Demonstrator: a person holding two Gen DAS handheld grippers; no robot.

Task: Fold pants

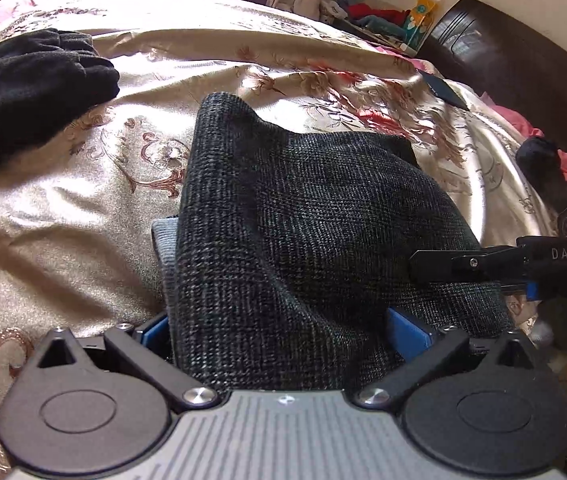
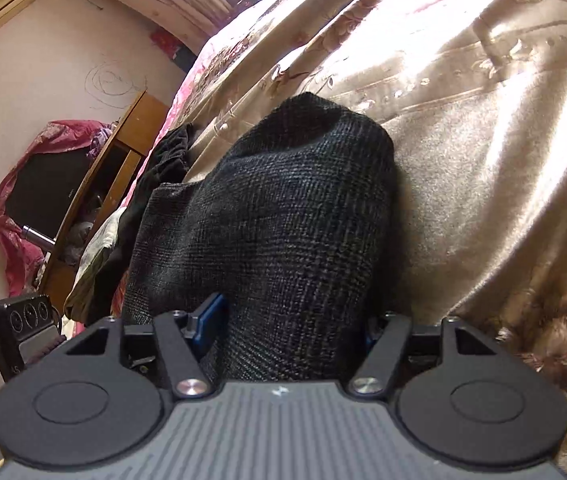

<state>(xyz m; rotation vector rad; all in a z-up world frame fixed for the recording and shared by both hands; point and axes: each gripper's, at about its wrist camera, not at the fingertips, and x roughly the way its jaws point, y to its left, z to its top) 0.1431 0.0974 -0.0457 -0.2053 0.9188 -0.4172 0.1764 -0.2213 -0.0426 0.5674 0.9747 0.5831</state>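
The pants (image 1: 303,200) are dark grey checked knit, folded into a thick bundle on the beige floral bedspread (image 1: 83,200). A pale grey inner band (image 1: 163,248) shows at their left edge. My left gripper (image 1: 279,330) is open very wide, its blue pads (image 1: 407,328) standing at either side of the near fold that drapes between them. My right gripper (image 2: 287,328) is also open, and the pants (image 2: 283,200) fill the gap between its fingers and hide the right pad. In the left wrist view the right gripper (image 1: 459,278) lies against the bundle's right side.
A black garment (image 1: 31,92) lies on the bed at the back left. A dark phone-like slab (image 1: 443,90) and a dark headboard (image 1: 503,60) are at the right, with a heap of clothes (image 1: 383,16) behind. Beyond the bed edge stand a wooden cabinet (image 2: 123,152) and a pink-covered screen (image 2: 43,192).
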